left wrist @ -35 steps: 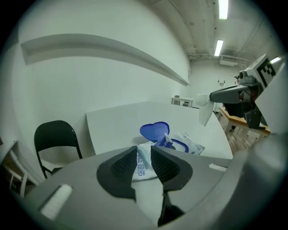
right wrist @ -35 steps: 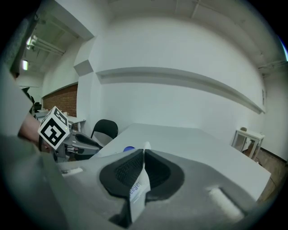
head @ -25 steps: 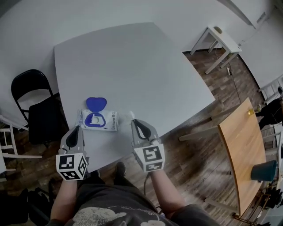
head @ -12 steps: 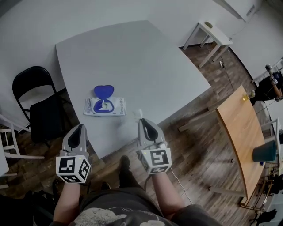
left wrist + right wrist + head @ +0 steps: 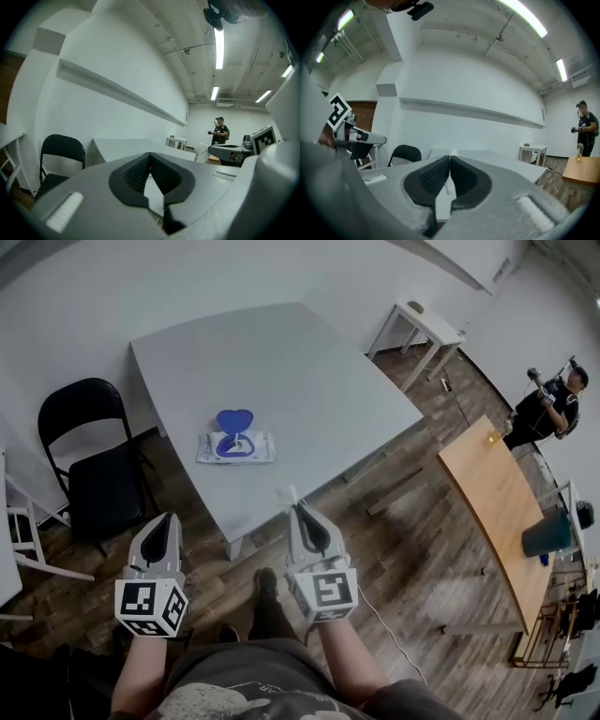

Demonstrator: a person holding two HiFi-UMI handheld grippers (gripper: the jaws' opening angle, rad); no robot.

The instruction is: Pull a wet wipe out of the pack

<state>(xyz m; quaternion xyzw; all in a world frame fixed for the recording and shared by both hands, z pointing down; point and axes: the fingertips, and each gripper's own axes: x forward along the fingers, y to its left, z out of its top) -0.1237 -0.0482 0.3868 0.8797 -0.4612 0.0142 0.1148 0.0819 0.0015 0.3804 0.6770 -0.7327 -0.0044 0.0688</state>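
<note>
The right gripper (image 5: 298, 508) has its jaws pinched together on the wet wipe (image 5: 449, 186), whose tip pokes out past them. The left gripper (image 5: 169, 519) is closed with nothing in it. The pack (image 5: 236, 448) lies lid-open on the table (image 5: 281, 362), well apart from both.

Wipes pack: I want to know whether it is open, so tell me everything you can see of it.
The wipes pack is a flat, white, soft-looking pouch with a blue oval fitting on top. Its blue lid is flipped open, away from the person. It lies flat on the white table, near the edge closest to the person. Only the table touches it. Its print is too small to read.
</note>
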